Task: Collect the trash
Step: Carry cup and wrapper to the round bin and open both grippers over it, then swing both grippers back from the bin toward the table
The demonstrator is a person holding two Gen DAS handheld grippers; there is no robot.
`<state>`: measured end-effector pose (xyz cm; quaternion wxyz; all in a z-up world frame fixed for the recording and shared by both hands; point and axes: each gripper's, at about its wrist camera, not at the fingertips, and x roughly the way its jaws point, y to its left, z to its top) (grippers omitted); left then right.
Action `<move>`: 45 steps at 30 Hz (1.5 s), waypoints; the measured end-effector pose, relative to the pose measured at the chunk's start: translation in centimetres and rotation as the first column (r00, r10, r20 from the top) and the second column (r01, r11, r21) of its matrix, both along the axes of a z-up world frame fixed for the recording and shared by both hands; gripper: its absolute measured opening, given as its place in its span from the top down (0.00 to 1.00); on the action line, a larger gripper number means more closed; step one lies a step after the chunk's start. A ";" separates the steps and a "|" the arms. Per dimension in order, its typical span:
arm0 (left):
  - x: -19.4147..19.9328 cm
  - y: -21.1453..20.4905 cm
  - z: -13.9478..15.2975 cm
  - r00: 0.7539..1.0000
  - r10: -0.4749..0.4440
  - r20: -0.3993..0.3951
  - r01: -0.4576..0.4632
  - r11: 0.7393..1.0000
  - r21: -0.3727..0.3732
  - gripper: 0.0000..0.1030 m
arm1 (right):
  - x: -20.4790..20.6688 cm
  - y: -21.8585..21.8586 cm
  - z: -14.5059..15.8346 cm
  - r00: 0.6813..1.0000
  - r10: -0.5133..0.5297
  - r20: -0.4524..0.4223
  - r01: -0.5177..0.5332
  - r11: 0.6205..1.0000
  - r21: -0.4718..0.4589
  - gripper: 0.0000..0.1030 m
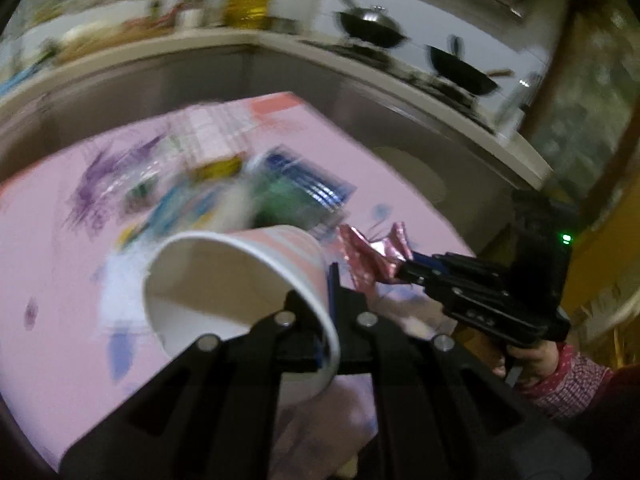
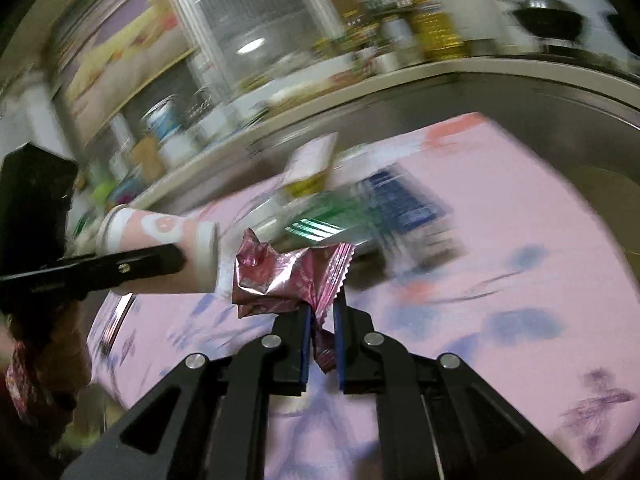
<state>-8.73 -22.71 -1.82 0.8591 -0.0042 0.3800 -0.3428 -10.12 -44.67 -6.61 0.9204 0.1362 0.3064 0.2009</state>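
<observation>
A white paper cup (image 1: 240,300) with pink print lies tilted, mouth toward the camera, and my left gripper (image 1: 329,304) is shut on its rim wall. From the right wrist view the same cup (image 2: 160,236) appears on its side at the left, with a left finger (image 2: 152,265) across it. A crumpled shiny pink wrapper (image 2: 280,280) is pinched between the blue pads of my right gripper (image 2: 322,316), which is shut on it. The right gripper (image 1: 404,271) and the wrapper (image 1: 372,254) hang just right of the cup. Both are above the pink table (image 1: 60,260).
A blurred pile of packets (image 1: 280,188), blue, green and yellow-white, lies mid-table (image 2: 380,208). Beyond the table runs a steel counter (image 1: 400,92) with two black woks (image 1: 460,68) and cluttered bottles (image 2: 436,28). A hand and a red patterned sleeve (image 1: 560,376) hold the right gripper.
</observation>
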 end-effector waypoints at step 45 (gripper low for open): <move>12.1 -13.1 2.1 0.990 0.136 0.033 -0.136 0.991 -0.015 0.37 | 7.8 -17.4 0.5 0.952 -0.283 -0.116 0.304 0.917 0.259 0.64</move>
